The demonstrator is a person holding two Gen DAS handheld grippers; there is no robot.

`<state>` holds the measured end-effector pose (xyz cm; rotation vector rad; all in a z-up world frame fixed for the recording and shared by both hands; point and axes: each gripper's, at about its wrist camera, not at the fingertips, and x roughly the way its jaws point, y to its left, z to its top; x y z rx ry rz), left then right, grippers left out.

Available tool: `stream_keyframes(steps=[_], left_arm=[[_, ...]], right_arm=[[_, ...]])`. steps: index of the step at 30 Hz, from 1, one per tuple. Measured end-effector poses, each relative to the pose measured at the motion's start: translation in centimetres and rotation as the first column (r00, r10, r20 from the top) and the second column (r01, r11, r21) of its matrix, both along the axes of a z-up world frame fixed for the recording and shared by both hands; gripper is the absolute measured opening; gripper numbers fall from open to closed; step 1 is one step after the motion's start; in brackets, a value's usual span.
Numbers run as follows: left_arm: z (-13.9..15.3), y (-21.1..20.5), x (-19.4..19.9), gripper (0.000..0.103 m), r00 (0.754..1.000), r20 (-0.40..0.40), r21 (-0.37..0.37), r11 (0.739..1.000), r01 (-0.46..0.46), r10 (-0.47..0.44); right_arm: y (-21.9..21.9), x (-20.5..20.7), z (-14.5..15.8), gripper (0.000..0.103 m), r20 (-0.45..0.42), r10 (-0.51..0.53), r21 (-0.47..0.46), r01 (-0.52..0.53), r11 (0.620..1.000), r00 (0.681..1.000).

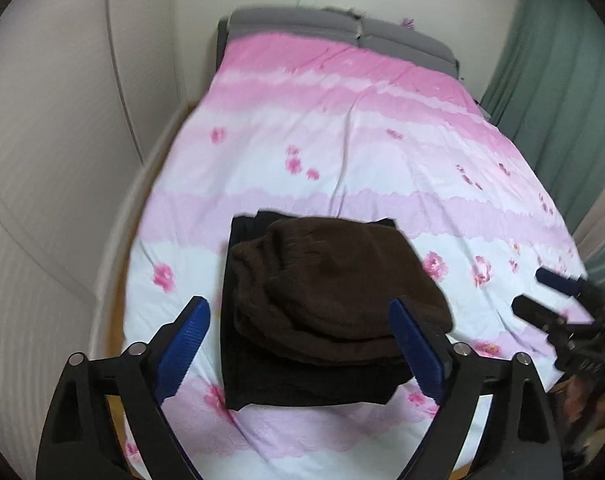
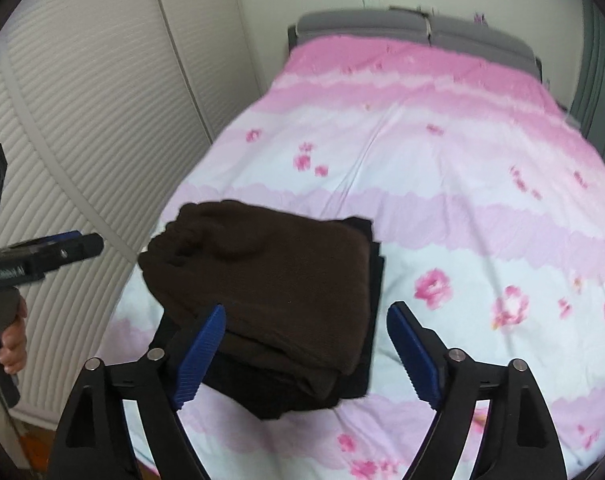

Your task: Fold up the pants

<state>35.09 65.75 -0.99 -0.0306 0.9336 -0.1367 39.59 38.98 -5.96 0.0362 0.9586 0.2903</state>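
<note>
Folded dark brown pants [image 1: 334,284] lie on top of a folded black garment [image 1: 302,384] near the foot of the bed. The same stack shows in the right wrist view, brown pants [image 2: 270,280] over the black garment [image 2: 366,320]. My left gripper [image 1: 298,312] is open and empty, raised above the stack. My right gripper [image 2: 306,320] is open and empty, above the stack's right side. The right gripper [image 1: 530,292] shows at the right edge of the left wrist view; the left gripper [image 2: 86,244] shows at the left edge of the right wrist view.
The bed carries a pink and white flowered cover [image 1: 362,140] with grey pillows [image 1: 342,28] at the head. A ribbed white wardrobe [image 2: 82,120] stands left of the bed. A green curtain [image 1: 562,80] hangs at the right.
</note>
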Motion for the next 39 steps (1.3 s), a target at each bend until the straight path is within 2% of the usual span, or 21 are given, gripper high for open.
stream_keyframes(steps=[3,11,17,22,28,33,39], left_arm=[[2.0,-3.7,-2.8,0.1,0.998,0.065,0.018,1.0,0.015,-0.016],[5.5,-14.9,-10.6,0.102,0.987,0.162,0.008,1.0,0.006,-0.007],[7.1,-24.0,-16.9,0.103,0.977,0.214,0.028,1.0,0.014,-0.02],[8.1,-30.5,-21.5,0.103,0.975,0.22,0.014,1.0,0.004,-0.007],[9.8,-36.1,-25.3,0.103,0.975,0.222,-0.015,0.999,0.03,-0.026],[11.2,-39.7,-27.7,0.103,0.966,0.247,0.022,0.997,0.068,-0.071],[11.6,-42.1,-29.7,0.103,0.961,0.257,0.03,0.995,0.096,-0.101]], right_arm=[[-2.8,-2.3,2.5,0.086,0.044,0.005,-0.005,-0.005,1.0,0.999],[-13.3,-9.8,7.0,0.091,0.109,-0.035,0.012,0.034,0.999,0.993],[-21.7,-15.5,8.8,0.091,0.13,-0.064,0.024,0.062,0.998,0.989],[-27.6,-20.7,10.4,0.091,0.178,-0.056,-0.001,0.057,0.998,0.982],[-33.1,-25.9,12.3,0.091,0.215,-0.06,-0.02,0.066,0.998,0.975],[-36.9,-29.4,13.5,0.091,0.231,-0.104,0.011,0.104,0.994,0.967],[-39.9,-32.0,14.0,0.091,0.24,-0.16,0.037,0.156,0.987,0.958]])
